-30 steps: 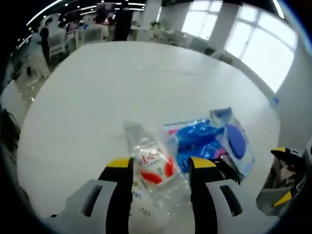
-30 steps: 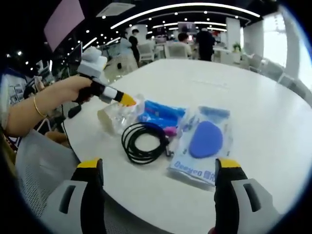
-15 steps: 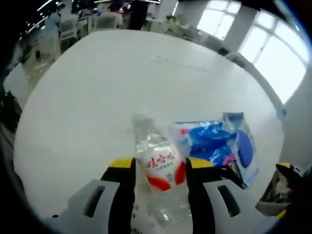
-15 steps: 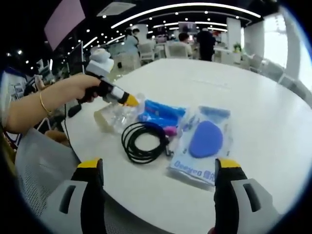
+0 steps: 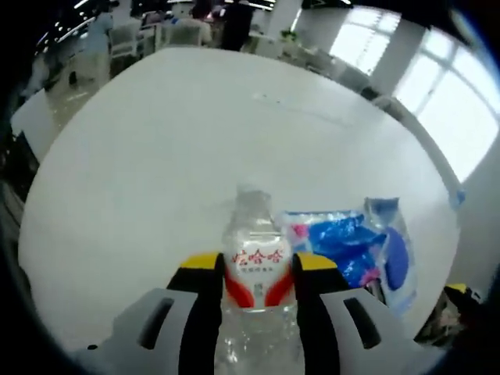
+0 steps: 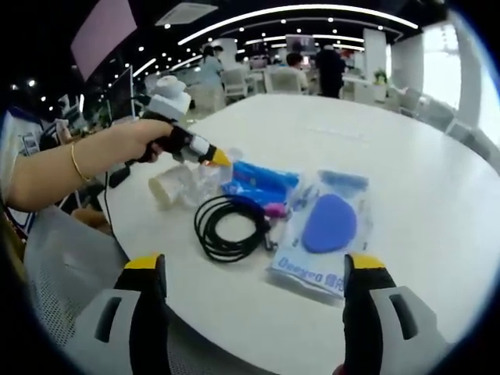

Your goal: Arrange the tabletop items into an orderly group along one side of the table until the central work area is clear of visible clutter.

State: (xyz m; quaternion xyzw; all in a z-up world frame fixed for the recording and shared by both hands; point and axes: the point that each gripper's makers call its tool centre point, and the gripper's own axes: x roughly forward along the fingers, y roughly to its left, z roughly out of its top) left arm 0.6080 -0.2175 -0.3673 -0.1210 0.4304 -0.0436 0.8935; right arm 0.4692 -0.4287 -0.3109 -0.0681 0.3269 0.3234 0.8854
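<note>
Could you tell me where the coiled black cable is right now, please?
In the right gripper view, the coiled black cable lies near the table's front edge, between the clear plastic bottle on its left and the blue-pad packet on its right.

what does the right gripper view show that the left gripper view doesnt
The right gripper view has the coiled black cable lying on the table beside the packets, the person's hand working the left gripper, and its own right gripper with jaws wide apart. The left gripper view gives the red label on the clear plastic bottle, pinched between that gripper's jaws. Both share the white table, the bottle, the crumpled blue packet and the packet with the blue oval pad.
</note>
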